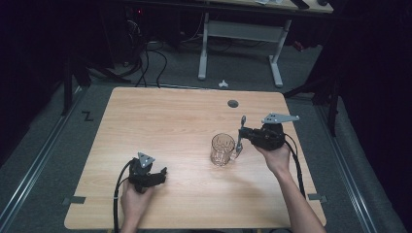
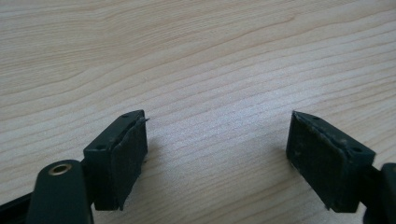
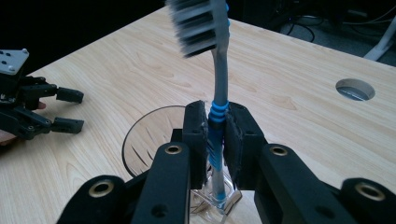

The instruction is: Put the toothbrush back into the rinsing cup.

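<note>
Both grippers, the left gripper (image 1: 163, 173) and the right gripper (image 1: 239, 133), are showing black bodies, brass-ringed screw holes, grey three-cornered plates and trailing black cables; the forearms at lower frame are wearing no sleeves.

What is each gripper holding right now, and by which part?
The right gripper is shut on the toothbrush, clamping its blue-ribbed handle, bristles up, beside the glass mug. The left gripper is open over the table, holding nothing.
</note>
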Action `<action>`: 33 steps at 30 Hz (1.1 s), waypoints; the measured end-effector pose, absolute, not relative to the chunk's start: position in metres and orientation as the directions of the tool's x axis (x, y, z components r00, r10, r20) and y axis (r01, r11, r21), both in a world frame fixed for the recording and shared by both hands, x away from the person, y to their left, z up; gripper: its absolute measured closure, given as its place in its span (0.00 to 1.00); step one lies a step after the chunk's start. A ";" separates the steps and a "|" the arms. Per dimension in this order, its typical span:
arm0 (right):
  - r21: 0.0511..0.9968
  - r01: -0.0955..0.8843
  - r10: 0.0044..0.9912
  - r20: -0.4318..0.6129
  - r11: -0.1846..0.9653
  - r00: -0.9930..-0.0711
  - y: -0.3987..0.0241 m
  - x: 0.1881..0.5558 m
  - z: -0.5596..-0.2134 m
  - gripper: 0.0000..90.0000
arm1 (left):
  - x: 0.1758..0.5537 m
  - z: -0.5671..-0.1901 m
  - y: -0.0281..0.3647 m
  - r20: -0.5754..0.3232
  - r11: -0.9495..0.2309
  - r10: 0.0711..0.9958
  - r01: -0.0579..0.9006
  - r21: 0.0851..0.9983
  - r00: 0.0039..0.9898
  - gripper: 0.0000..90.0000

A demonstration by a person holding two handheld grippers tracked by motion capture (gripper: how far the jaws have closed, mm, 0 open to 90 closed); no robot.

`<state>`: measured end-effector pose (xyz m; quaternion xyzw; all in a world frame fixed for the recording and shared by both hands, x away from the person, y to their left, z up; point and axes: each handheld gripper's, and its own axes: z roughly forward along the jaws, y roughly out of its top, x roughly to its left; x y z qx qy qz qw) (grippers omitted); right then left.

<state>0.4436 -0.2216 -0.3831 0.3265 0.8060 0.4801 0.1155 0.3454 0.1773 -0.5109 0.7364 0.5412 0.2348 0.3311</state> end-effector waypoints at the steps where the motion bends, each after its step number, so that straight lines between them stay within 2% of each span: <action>1: 0.848 0.418 0.638 0.129 0.325 -0.759 -0.222 0.444 -0.383 0.88 | 0.345 -0.511 0.177 -0.013 -0.195 0.953 0.642 0.742 0.304 0.23; 33: 0.821 0.446 0.639 0.134 0.357 -0.758 -0.216 0.446 -0.400 0.88 | 0.345 -0.511 0.177 -0.013 -0.195 0.953 0.642 0.742 0.304 0.23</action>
